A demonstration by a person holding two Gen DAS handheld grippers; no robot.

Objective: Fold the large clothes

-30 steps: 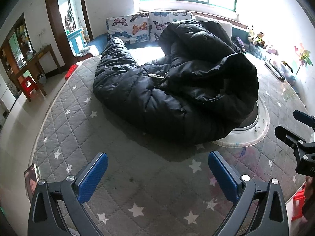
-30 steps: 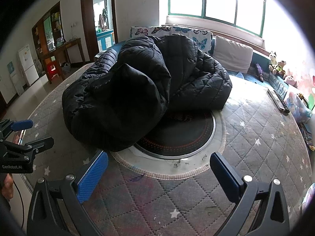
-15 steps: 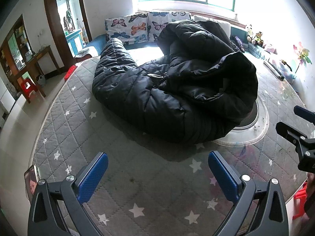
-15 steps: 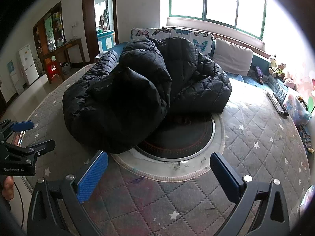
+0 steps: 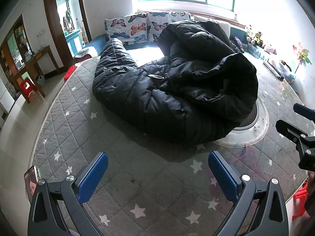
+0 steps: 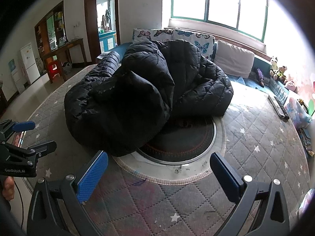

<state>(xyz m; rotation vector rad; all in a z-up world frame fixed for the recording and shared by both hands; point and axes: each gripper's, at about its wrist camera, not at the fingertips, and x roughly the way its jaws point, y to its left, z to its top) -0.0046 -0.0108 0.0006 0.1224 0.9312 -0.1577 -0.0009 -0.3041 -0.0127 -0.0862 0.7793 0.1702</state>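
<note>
A big black puffer coat [image 5: 173, 90] lies bunched in a heap on a round grey quilted table cover with white stars [image 5: 94, 137]. Part of the coat [image 6: 137, 102] drapes over a round dark glass plate [image 6: 187, 141] in the table's centre. My left gripper [image 5: 157, 169] hovers open over bare cover in front of the coat, nothing between its blue pads. My right gripper [image 6: 157, 169] is open too, just short of the coat's near edge and the plate's rim. Each gripper shows at the side of the other's view: the right gripper [image 5: 295, 123], the left gripper [image 6: 31, 137].
Butterfly-print cushions [image 5: 137, 29] and a beige pillow [image 6: 234, 61] line a bench behind the table. Remotes [image 6: 278, 106] and toys [image 6: 277, 70] sit at the right. A phone [image 5: 31, 181] lies at the table's left edge. A wooden desk [image 5: 29, 66] and red stools stand on the floor.
Both grippers have drifted slightly nearer the coat, staying open. The coat itself has not moved.
</note>
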